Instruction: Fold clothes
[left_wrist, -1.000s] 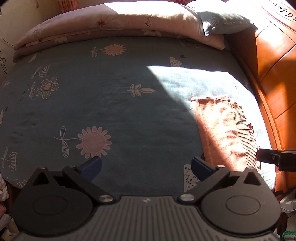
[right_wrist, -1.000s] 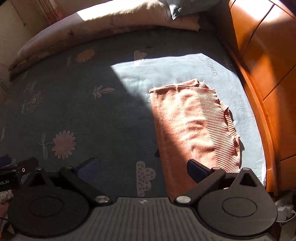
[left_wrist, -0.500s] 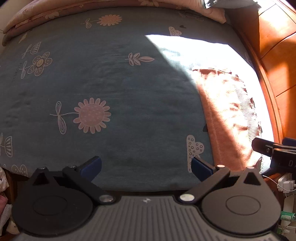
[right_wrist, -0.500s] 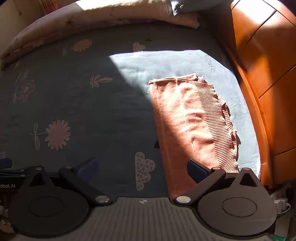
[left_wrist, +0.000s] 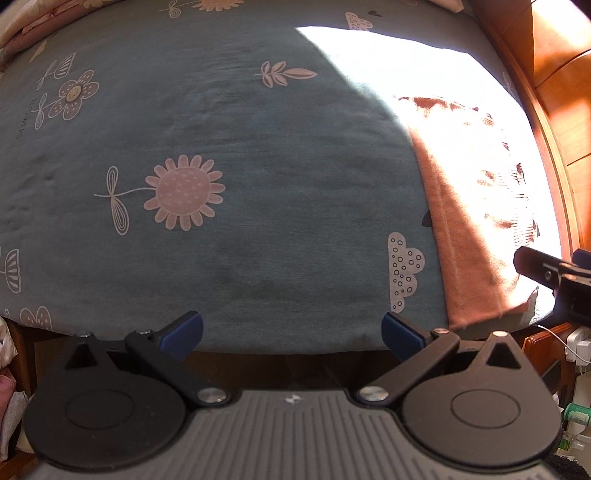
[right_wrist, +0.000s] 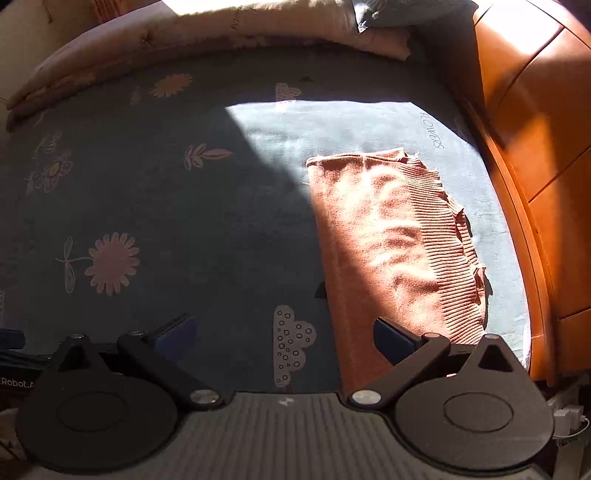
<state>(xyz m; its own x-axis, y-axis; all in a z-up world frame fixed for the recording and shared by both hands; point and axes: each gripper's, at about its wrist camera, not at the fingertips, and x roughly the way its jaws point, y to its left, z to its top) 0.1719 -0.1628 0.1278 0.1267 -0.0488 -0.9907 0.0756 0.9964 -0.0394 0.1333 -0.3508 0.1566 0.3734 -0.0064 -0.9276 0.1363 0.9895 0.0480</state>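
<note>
Teal floral bed (right_wrist: 207, 206), folded orange garment (right_wrist: 388, 251), quilt (right_wrist: 221, 33)

Rust-orange garment (right_wrist: 388, 251), floral teal bedsheet (left_wrist: 258, 166)

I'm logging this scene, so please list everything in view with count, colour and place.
garment: one, orange-brown, folded long, right side of the bed, half in sun.
bedsheet: one, grey-green with pink flower and cloud prints, covering the bed.
quilt: one, pale pink, rolled along the far edge.
pillow: one, grey patterned, far right corner.
bed frame: one, orange wood, right side.
left gripper: one, black with blue pads, open, near the bed's near edge.
right gripper: one, same colours, open, near the garment's near end.
</note>
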